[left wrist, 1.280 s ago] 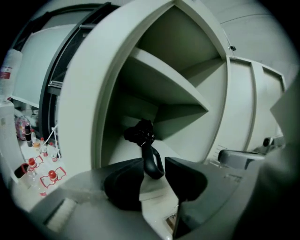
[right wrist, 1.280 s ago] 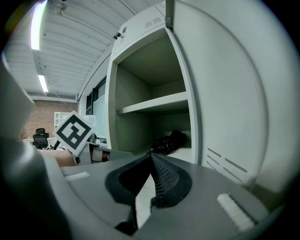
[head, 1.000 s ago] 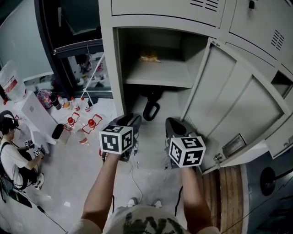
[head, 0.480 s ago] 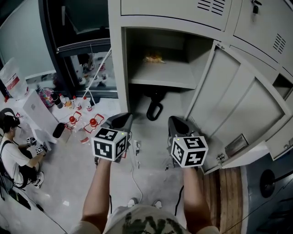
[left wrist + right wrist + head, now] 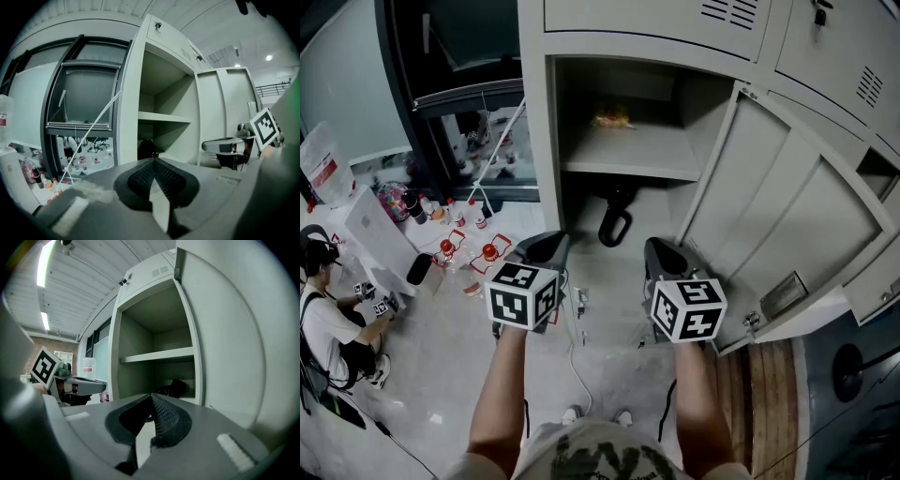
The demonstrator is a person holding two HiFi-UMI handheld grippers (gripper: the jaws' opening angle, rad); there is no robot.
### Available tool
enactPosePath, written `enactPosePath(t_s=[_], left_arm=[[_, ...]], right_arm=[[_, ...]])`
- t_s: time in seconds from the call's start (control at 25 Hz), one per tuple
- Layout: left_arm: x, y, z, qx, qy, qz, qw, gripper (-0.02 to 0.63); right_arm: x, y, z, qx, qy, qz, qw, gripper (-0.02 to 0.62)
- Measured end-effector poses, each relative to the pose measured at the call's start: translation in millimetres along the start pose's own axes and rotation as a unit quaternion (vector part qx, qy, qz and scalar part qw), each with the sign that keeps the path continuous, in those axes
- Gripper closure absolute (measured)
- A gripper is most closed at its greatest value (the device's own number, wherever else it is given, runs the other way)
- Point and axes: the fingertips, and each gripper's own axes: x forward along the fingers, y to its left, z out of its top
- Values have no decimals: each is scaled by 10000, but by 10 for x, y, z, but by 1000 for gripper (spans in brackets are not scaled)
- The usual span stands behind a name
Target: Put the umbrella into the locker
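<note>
The black folded umbrella with a looped handle lies inside the open grey metal locker, below its shelf, so the stowing step looks done. The left gripper and right gripper hover below the shelf, outside the locker, both closed on nothing. Next is likely swinging the grey door, right of the shelf, closed. No writing is legible.

I make out only the looped handle of the black umbrella under the flat shelf of the grey metal locker, the rest lost in shadow, and the small yellowish item on that shelf is too small to identify.
</note>
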Motion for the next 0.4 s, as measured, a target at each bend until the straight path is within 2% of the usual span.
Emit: enactPosePath(t_s=[0.4], left_arm=[[9,-13,-15,-1,37,-4,10000,601]], right_arm=[[11,10,-19,-7,37,31,10000,597]])
